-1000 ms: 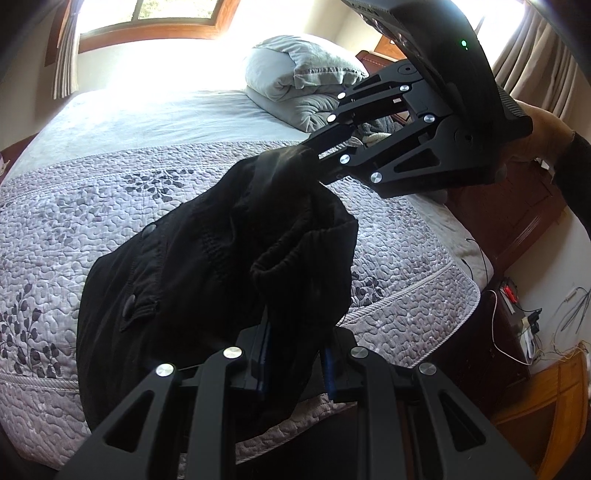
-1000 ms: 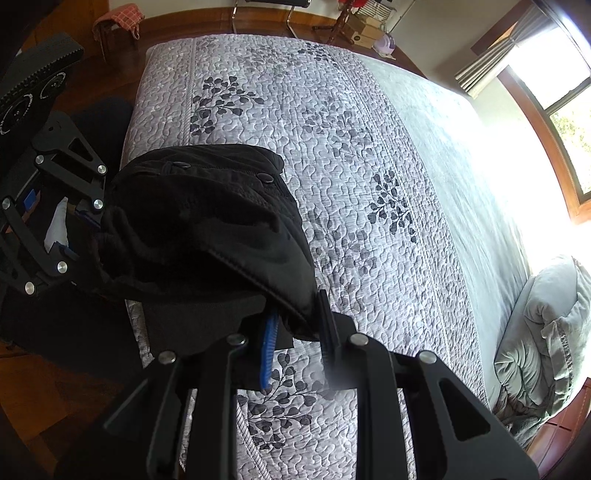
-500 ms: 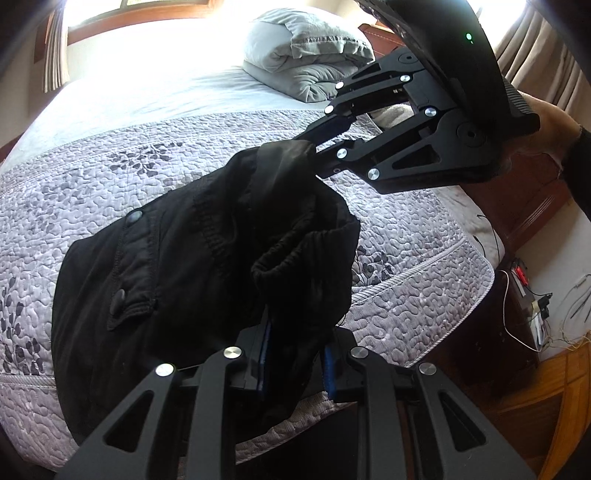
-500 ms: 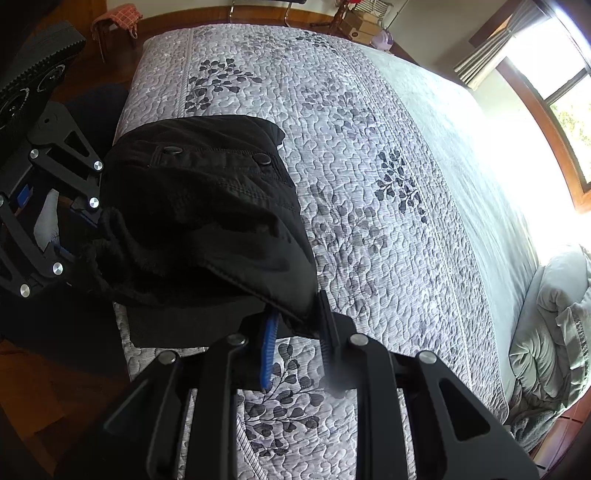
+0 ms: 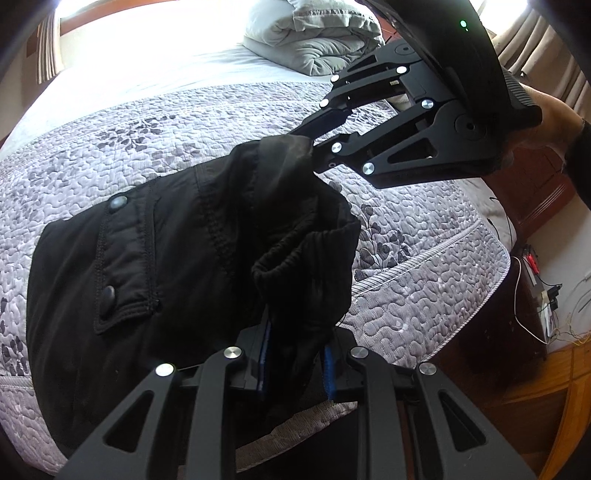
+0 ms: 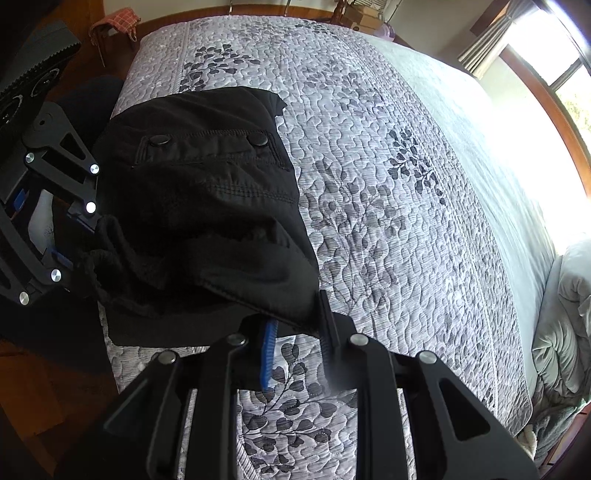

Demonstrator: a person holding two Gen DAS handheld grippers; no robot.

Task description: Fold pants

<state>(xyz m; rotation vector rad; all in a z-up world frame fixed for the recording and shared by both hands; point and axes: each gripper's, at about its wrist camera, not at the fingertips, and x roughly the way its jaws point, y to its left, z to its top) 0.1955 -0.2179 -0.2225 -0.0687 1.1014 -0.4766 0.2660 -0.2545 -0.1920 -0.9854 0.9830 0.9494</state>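
Black pants with snap buttons lie partly on the quilted grey bed, their near end lifted. My left gripper is shut on a bunched cuff of the pants at the bed's near edge. My right gripper is shut on the other corner of the fabric, higher and farther over the bed. In the right wrist view the pants hang from my right gripper, and the left gripper grips them at the left.
A folded grey duvet lies at the head of the bed. A dark wooden bedside unit with cables stands to the right. A stool with a checked cloth stands on the wooden floor beyond the bed.
Both grippers have carried the held pants end farther over the bed. The pants lie flatter and more spread on the quilt.
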